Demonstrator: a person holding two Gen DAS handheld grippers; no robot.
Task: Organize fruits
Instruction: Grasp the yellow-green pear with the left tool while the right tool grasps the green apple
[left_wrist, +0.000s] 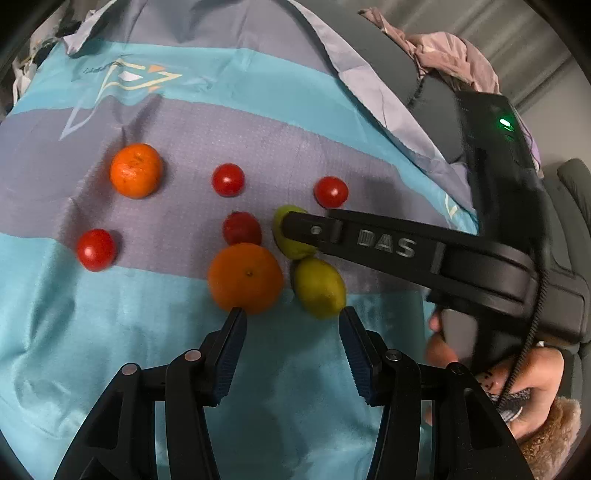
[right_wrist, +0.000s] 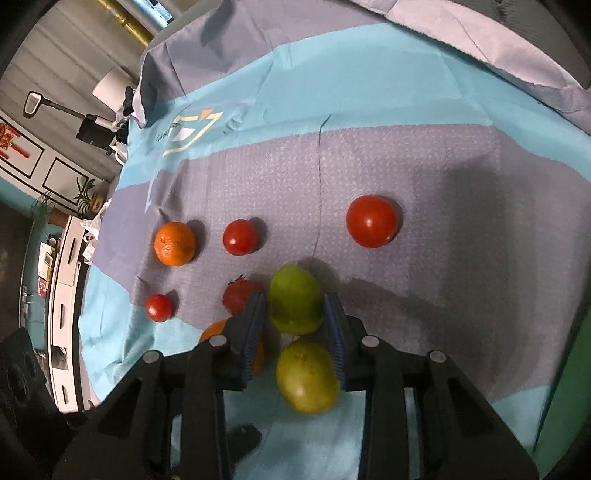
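Fruits lie on a blue and grey cloth (left_wrist: 110, 332). My right gripper (right_wrist: 294, 300) is shut on a green lemon (right_wrist: 295, 302), one blue pad against each side. A second, yellower lemon (right_wrist: 308, 376) lies just below it, under the fingers. In the left wrist view the right gripper (left_wrist: 293, 230) reaches in from the right over that green lemon (left_wrist: 295, 248). My left gripper (left_wrist: 291, 314) stands open and empty, its tips just short of an orange (left_wrist: 245, 277) and the yellower lemon (left_wrist: 319, 288).
Another orange (left_wrist: 136, 170), three tomatoes (left_wrist: 228, 179) (left_wrist: 331, 191) (left_wrist: 96, 249) and a darker red fruit (left_wrist: 242, 228) are spread further back. A hand (left_wrist: 517, 376) holds the right gripper. The cloth's left edge drops off beside a white cabinet (right_wrist: 70, 295).
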